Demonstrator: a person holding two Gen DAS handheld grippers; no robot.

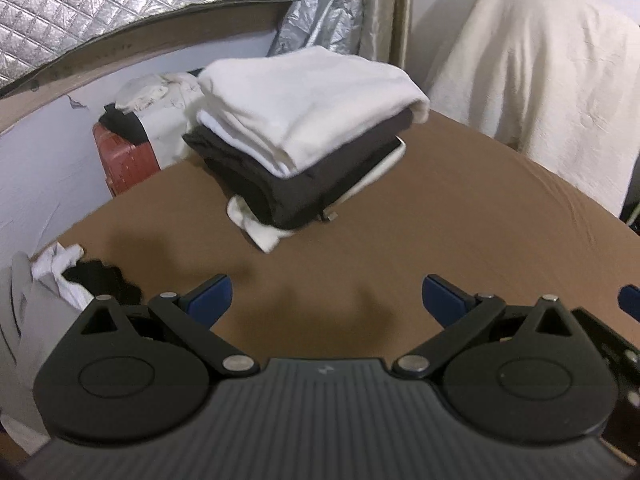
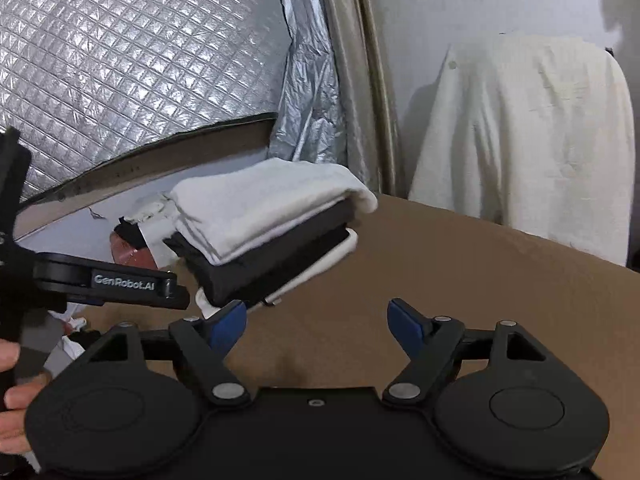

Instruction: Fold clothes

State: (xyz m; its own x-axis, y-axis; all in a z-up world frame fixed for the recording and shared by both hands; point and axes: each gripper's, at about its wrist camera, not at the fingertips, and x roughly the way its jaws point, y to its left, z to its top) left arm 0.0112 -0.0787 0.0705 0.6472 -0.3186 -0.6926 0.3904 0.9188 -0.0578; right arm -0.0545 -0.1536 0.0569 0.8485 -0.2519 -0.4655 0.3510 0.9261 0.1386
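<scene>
Folded clothes (image 1: 304, 120) sit stacked, white over black, at the brown tabletop's (image 1: 440, 220) far-left edge, while the left tool (image 1: 326, 296) and right tool (image 2: 316, 320) hover empty, jaws apart, with loose garments (image 1: 72, 276) bunched left.

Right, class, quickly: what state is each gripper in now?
Left gripper: open, holding nothing.
Right gripper: open, holding nothing.

My left wrist view looks forward along its own fingers, low over the brown table (image 1: 460, 216), facing the folded stack (image 1: 308, 120) near ahead. My right wrist view sits beside it — both share that stack (image 2: 272, 216), the silver quilted sheet (image 2: 120, 72) and the draped cream cloth (image 2: 532, 140).
</scene>
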